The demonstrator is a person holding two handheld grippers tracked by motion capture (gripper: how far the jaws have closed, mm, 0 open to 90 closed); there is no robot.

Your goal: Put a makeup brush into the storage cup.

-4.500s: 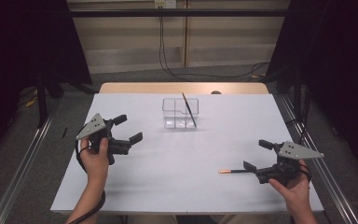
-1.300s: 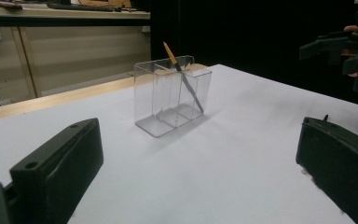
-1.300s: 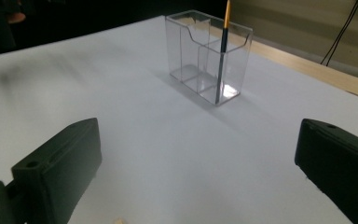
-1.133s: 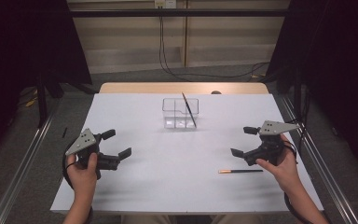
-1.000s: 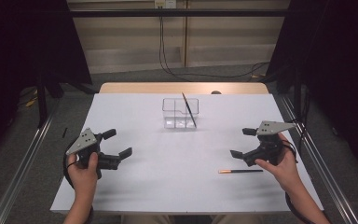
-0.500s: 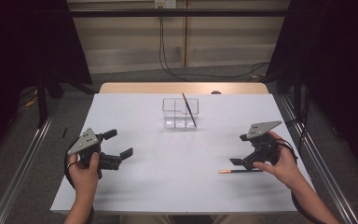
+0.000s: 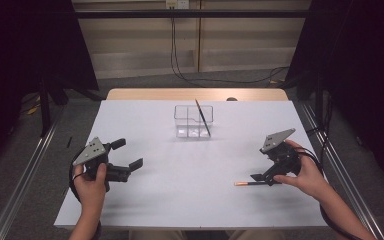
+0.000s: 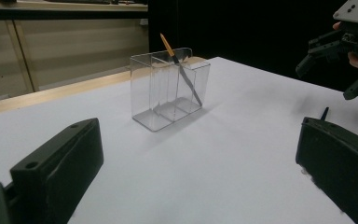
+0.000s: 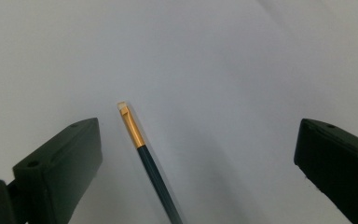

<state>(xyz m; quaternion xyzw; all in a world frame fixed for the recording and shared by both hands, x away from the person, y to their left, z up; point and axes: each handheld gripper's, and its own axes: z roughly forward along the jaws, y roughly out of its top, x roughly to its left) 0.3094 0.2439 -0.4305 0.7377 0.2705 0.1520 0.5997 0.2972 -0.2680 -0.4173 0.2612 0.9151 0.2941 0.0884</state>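
The table (image 7: 180, 200) has a plain white top with no pattern, and a strip of pale wood (image 7: 195, 94) shows along its far edge. The box (image 7: 193, 121) near that edge is clear and colourless; the brush (image 7: 202, 117) leaning in it has a dark grey handle and an orange tip. The second brush (image 9: 144, 151), lying by the right edge, has a dark teal handle, a gold-orange band and a pale cream tip. Both grippers, the left gripper (image 7: 122, 159) and the right gripper (image 7: 265, 177), are black, each topped with a grey plate. The floor (image 7: 80, 120) around the table is grey, and the far wall (image 7: 190, 45) is beige.
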